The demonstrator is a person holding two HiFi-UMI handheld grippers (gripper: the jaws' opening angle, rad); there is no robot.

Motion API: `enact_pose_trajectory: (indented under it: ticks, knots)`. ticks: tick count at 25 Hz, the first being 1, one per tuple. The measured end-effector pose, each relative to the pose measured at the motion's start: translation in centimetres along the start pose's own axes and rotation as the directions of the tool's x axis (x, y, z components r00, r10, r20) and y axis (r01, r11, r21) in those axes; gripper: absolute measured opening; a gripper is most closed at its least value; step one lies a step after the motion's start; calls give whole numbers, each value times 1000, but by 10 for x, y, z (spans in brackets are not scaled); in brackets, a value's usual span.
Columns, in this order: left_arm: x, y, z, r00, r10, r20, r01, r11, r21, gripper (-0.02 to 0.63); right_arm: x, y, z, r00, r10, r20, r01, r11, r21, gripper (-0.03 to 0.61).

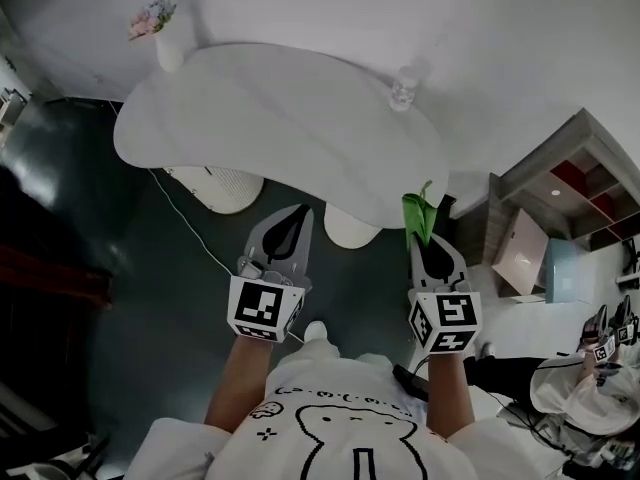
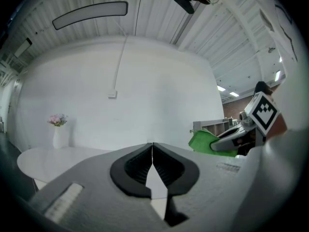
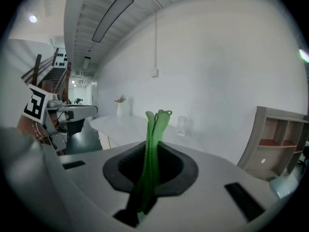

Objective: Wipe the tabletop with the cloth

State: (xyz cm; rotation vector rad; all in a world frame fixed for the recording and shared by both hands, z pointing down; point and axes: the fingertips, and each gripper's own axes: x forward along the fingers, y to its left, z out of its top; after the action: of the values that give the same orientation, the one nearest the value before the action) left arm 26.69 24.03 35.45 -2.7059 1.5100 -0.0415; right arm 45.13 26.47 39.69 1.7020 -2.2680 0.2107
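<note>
While both grippers are held side by side in the air on the near side of the white table [image 1: 270, 118], no contact between cloth and tabletop is seen. Right gripper [image 3: 153, 146]: jaws closed on the green cloth [image 3: 157, 124], which is pinched into a narrow folded strip running through the dark jaw pads and standing up past the tips. From the head view the cloth's free end is seen against the table's near right edge, with the right gripper just behind it. Left gripper [image 2: 152, 146]: jaws pressed together, pads meeting along a thin line, nothing between them. It is level with the right gripper and well apart from it, over the dark floor [image 1: 180, 268]. On the tabletop, a white vase with pale flowers [image 1: 165, 48] is noted at the far left end and a small clear glass [image 1: 403, 90] near the far right edge; the surface between them is bare. Two pale pedestal bases [image 1: 220, 188] are visible under the table, and a thin white cable [image 1: 185, 218] is laid across the floor beside them. An open shelf unit [image 1: 590, 183] is recorded to the right of the table.
</note>
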Motion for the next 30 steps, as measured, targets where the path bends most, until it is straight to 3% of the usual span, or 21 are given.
enact_pose_trajectory:
  ticks: [13, 21, 30]
  knots:
    - [9, 27, -18, 999, -18, -39, 17, 999, -40, 18, 37, 4, -45, 978, -67, -197, 82, 994, 68, 44]
    - [20, 41, -23, 998, -9, -60, 8, 1000, -29, 18, 60, 0, -56, 972, -61, -227, 88, 990, 112, 44]
    - [59, 47, -29, 993, -66, -95, 66, 998, -1, 18, 89, -23, -74, 952, -106, -286, 159, 972, 170, 43]
